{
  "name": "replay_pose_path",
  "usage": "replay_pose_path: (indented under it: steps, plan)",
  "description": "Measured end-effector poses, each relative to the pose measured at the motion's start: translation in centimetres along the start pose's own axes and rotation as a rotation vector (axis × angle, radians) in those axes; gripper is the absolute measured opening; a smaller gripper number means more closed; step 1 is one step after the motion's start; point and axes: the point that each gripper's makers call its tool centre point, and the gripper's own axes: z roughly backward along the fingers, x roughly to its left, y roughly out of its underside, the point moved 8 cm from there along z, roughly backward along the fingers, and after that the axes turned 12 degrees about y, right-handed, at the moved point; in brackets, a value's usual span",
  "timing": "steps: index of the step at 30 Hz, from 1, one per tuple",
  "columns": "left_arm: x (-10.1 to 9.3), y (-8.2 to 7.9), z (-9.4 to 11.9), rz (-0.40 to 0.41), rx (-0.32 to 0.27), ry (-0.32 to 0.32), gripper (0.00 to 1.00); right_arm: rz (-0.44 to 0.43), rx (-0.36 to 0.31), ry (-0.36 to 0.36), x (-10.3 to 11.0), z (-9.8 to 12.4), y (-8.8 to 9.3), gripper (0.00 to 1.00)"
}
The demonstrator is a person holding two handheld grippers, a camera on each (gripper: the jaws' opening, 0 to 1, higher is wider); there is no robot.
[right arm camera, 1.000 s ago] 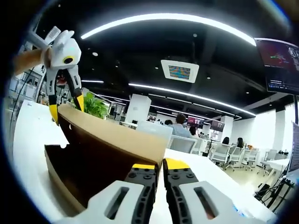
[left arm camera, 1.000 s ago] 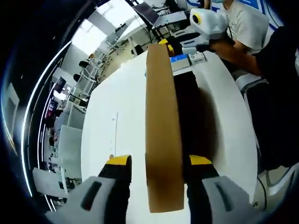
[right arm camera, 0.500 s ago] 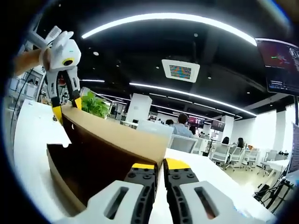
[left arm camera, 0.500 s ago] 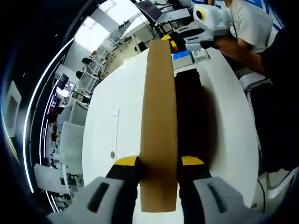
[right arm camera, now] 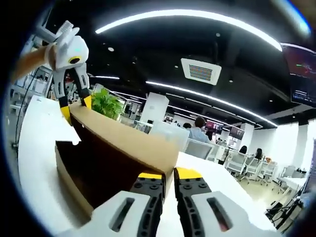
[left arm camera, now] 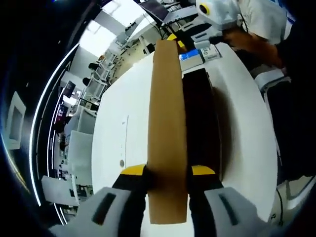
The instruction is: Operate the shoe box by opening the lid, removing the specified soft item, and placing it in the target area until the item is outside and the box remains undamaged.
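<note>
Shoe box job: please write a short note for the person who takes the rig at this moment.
Left gripper: shut on the edge of the raised brown lid at one end.
Right gripper: jaws together at the lid's other end; a grip on it cannot be confirmed.
The shoe box stands on the white table, its dark inside showing.
Done: lid lifted.
Left: the soft item cannot be made out yet; take it out and place it.
</note>
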Motion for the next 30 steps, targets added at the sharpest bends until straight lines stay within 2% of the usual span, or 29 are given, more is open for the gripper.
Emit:
replay_pose_path:
  steps: [2,4,9,11,15,18,20,24,25,30]
  plan:
    - [-0.1,0.0,0.0,-0.005,0.004,0.0,0.32,0.042,0.005,-0.021,-0.3,0.5,-0.3,0.21]
    - [-0.2,0.0,-0.1,-0.011,0.007,-0.003,0.32,0.078,0.01,-0.053,-0.7,1.2,-0.8,0.28]
    - [-0.3,0.0,-0.1,-0.018,0.008,-0.009,0.32,0.135,0.032,-0.173,-2.0,2.7,-2.6,0.38]
    - [-0.5,0.0,-0.3,-0.024,0.02,-0.017,0.32,0.203,0.033,-0.255,-2.5,3.6,-4.4,0.43]
    - [-0.5,-0.3,-0.3,-0.034,0.034,-0.024,0.32,0.355,0.036,-0.322,-2.9,3.9,-7.1,0.46]
    - [-0.5,-0.3,-0.3,-0.028,0.029,-0.027,0.32,0.475,0.092,-0.408,-2.1,3.5,-8.1,0.49]
    - [-0.5,-0.3,-0.3,-0.03,0.032,-0.028,0.32,0.517,0.115,-0.418,-1.5,2.9,-8.8,0.49]
    - [-0.7,-0.4,-0.3,-0.033,0.036,-0.03,0.32,0.58,0.113,-0.504,-0.1,1.9,-10.2,0.5]
    - [-0.7,-0.4,-0.2,-0.033,0.037,-0.031,0.32,0.592,0.149,-0.534,0.4,1.6,-10.2,0.5]
    - [-0.8,-0.5,-0.2,-0.031,0.039,-0.032,0.32,0.679,0.197,-0.607,2.6,0.3,-10.1,0.52]
